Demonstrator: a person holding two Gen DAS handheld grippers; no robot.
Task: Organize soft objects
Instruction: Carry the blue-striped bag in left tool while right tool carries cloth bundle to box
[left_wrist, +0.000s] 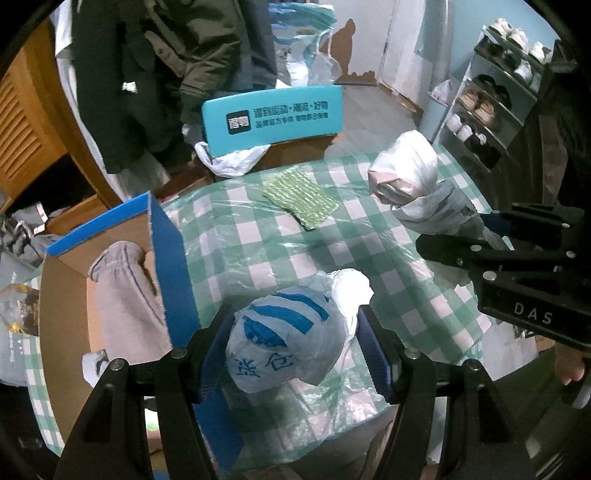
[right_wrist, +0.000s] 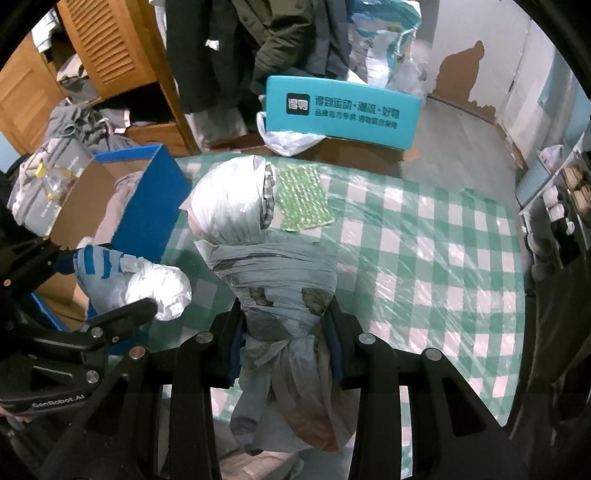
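At nine o'clock sits the blue cardboard box (left_wrist: 168, 258), grey cloth (left_wrist: 122, 291) inside. Just right of it, the left gripper (left_wrist: 295, 354) clamps a white-and-blue plastic bundle (left_wrist: 284, 339) above the checked tablecloth (left_wrist: 258, 236). Green pad (left_wrist: 301, 195) at twelve o'clock. Over at three o'clock, the right gripper (right_wrist: 286, 343) squeezes a grey wrapped bundle (right_wrist: 266, 251), held aloft.

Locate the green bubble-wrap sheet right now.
The green bubble-wrap sheet lies flat on the checked tablecloth near its far edge, just in front of the teal box, untouched by either gripper.
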